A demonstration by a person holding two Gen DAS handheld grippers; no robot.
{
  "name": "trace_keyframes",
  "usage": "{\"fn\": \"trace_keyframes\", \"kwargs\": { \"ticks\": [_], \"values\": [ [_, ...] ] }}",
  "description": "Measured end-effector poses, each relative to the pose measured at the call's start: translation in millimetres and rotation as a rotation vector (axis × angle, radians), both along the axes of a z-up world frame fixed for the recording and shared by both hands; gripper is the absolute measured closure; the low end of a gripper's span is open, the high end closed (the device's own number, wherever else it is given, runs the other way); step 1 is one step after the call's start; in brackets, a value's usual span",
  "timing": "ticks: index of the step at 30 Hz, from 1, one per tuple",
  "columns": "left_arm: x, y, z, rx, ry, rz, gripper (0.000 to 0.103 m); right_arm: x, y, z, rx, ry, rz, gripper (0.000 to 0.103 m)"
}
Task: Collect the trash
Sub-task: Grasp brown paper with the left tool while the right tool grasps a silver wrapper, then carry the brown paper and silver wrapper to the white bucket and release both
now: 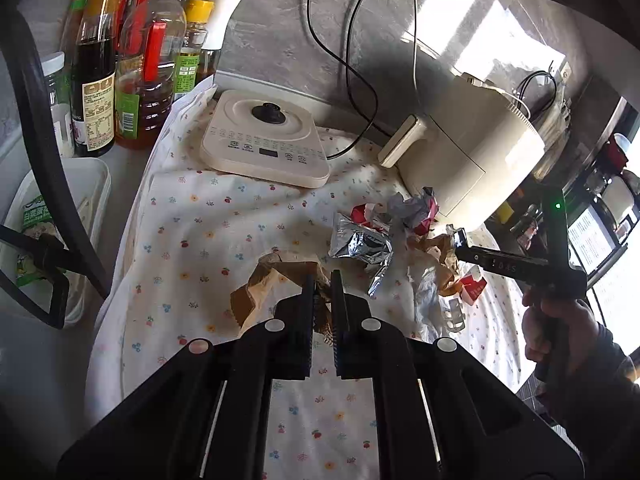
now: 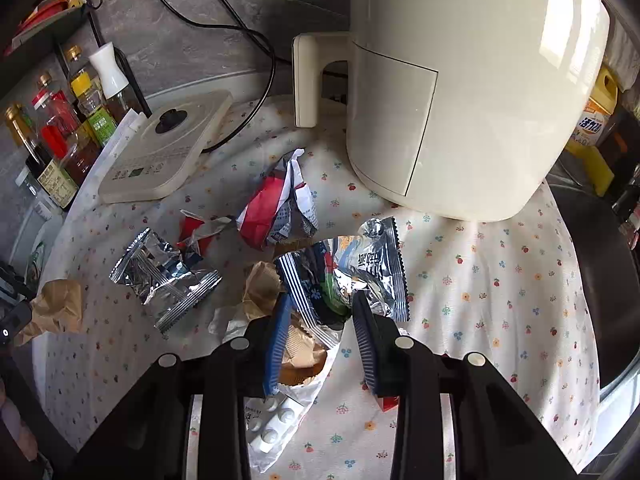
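While scanning the tabletop [image 2: 500, 280], draped in a white flowered cloth:

Largest, at the far right: cream air fryer [image 2: 460, 80], upright on the cloth, handle facing left. Left of it, well apart: flat cream cooker base [image 1: 264, 140] with a black knob at centre, cord running up to the wall sockets. Farther left, off the cloth: cluster of oil and sauce bottles [image 1: 144, 72], all upright.

Left tool [image 1: 323, 284]: jaws nearly together, clamped on a crumpled brown paper bag [image 1: 260, 288], gripped at its near edge. Cannot tell whether lifted or touching the cloth.

Right tool [image 2: 320, 308]: pointing steeply down over the trash heap in front of the fryer, jaws apart, straddling wrappers. Between the fingers: striped foil wrapper [image 2: 304, 280], and below it a white pouch with tan contents. Right fingertip just beside a printed silver wrapper [image 2: 376, 264]. No clear pinch from both pads. Held by a hand [image 1: 560, 328] in a dark sleeve, seen from the left camera.

Rest of the trash, loose on the cloth between cooker base and fryer: silver foil pack [image 2: 168, 276], flattened, to the left of the heap; crumpled red-and-white wrapper [image 2: 276, 208] behind it, nearer the fryer; smaller red scrap [image 2: 192, 232] between those two. Smallest: white pill blister [image 2: 276, 420], close under the right tool.
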State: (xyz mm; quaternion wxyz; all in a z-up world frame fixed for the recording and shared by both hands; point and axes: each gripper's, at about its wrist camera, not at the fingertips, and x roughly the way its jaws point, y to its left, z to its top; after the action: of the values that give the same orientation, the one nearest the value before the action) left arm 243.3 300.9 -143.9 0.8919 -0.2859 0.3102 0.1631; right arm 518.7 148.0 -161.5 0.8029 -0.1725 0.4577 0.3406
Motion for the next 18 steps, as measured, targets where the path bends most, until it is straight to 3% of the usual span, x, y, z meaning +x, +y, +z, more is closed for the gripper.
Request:
{"fn": "trace_keyframes", "kwargs": {
  "ticks": [4, 7, 9, 11, 18],
  "values": [
    [5.5, -7.5, 0.2, 0.005, -0.002, -0.020, 0.095, 2.3, 2.2, 0.1, -0.029, -0.041, 0.020, 0.043],
    [6.8, -13.1, 0.0, 0.008, -0.001, -0.031, 0.095, 2.1, 7.2, -2.6, -0.056, -0.065, 0.050, 0.043],
    [4.7, -15.5, 0.5, 0.012, -0.001, -0.031, 0.095, 4.0, 7.7, -4.2, -0.065, -0.051, 0.058, 0.077],
    [1.4, -16.6, 1.6, 0.012, -0.003, -0.026, 0.095, 5.2, 1.9, 1.2, -0.036, -0.043, 0.036, 0.088],
    [0.2, -24.5, 13.7, 0.034, -0.031, -0.032, 0.095, -14.5, -27.8, 39.1, 0.071, -0.082, 0.023, 0.094]
  ]
}}
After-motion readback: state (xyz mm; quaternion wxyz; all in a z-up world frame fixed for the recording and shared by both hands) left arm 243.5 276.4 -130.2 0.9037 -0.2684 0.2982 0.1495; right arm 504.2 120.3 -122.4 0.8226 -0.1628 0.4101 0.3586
